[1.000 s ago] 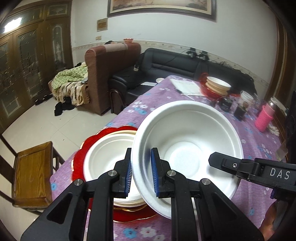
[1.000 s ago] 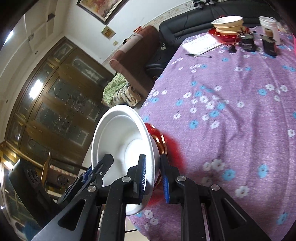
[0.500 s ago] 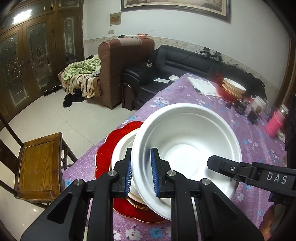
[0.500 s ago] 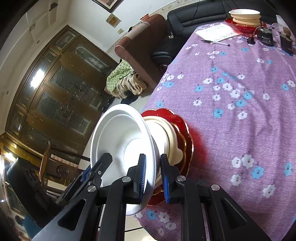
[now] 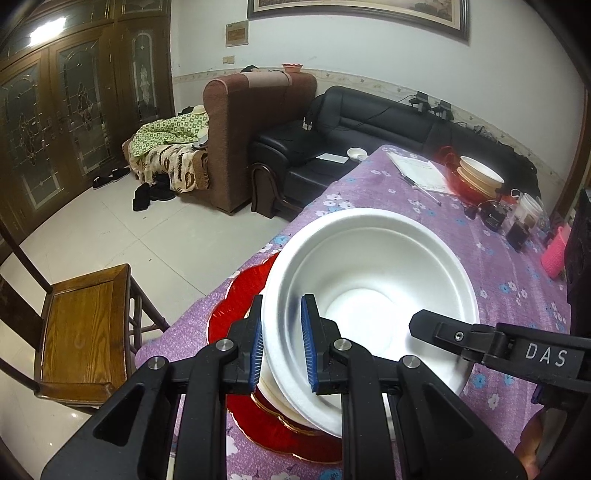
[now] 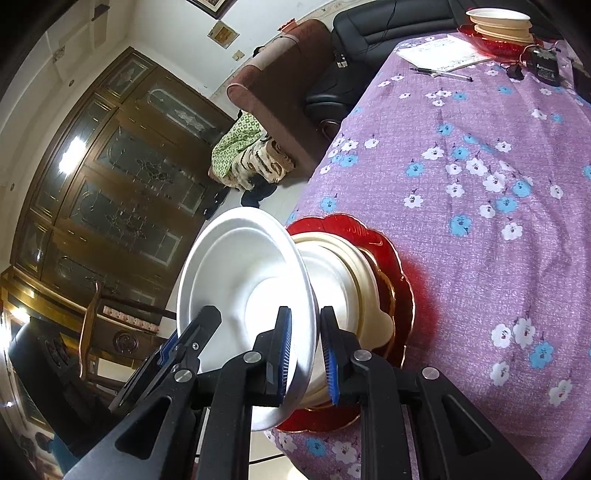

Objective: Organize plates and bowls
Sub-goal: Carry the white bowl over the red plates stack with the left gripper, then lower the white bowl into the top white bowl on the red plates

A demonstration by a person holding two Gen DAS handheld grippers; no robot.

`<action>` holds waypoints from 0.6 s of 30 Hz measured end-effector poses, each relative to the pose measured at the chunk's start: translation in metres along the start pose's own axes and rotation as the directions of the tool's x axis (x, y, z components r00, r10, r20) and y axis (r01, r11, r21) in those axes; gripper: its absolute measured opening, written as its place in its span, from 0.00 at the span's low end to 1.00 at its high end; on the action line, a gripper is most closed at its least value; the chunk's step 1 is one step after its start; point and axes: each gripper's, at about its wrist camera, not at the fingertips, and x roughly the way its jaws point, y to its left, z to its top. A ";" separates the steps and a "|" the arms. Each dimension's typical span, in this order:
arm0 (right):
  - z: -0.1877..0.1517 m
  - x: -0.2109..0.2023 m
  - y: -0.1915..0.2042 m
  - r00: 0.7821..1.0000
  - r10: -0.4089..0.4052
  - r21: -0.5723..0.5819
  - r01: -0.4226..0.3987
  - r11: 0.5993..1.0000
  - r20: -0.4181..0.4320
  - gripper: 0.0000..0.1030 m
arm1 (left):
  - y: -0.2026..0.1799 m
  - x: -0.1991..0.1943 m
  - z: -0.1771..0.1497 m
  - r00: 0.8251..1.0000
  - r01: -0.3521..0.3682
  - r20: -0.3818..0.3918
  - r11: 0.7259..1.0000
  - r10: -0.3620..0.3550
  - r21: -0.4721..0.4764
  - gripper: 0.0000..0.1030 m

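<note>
Tablecloth [image 6: 480, 155], purple, floral. Red plate [image 6: 391, 258] at its near corner carries a cream bowl [image 6: 354, 273]. White bowl [image 5: 369, 280] held tilted over that stack, left gripper [image 5: 282, 343] and right gripper [image 6: 306, 350] each clamped on opposite rims.

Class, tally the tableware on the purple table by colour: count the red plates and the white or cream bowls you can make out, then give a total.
Red plates: 2, near plate and far plate.
White bowl held by both grippers: 1.
Cream bowls beneath it on the near plate: at least 1.
Cream bowls on the far plate: 2.
Total: at least 6.
</note>
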 end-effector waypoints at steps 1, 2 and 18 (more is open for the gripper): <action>0.001 0.001 0.000 1.000 0.001 0.001 -0.001 1.000 -0.001 0.17 | 0.001 0.001 0.001 1.000 0.001 -0.002 1.000 -0.001 0.000 0.15; 0.002 0.002 0.000 1.000 0.002 0.003 -0.002 1.000 0.000 0.17 | 0.002 0.002 0.002 1.000 0.001 -0.004 1.000 -0.001 0.001 0.15; 0.015 0.026 -0.011 0.999 0.012 0.039 -0.010 0.999 -0.039 0.17 | 0.003 0.025 0.005 0.998 -0.030 -0.059 1.000 0.030 0.009 0.15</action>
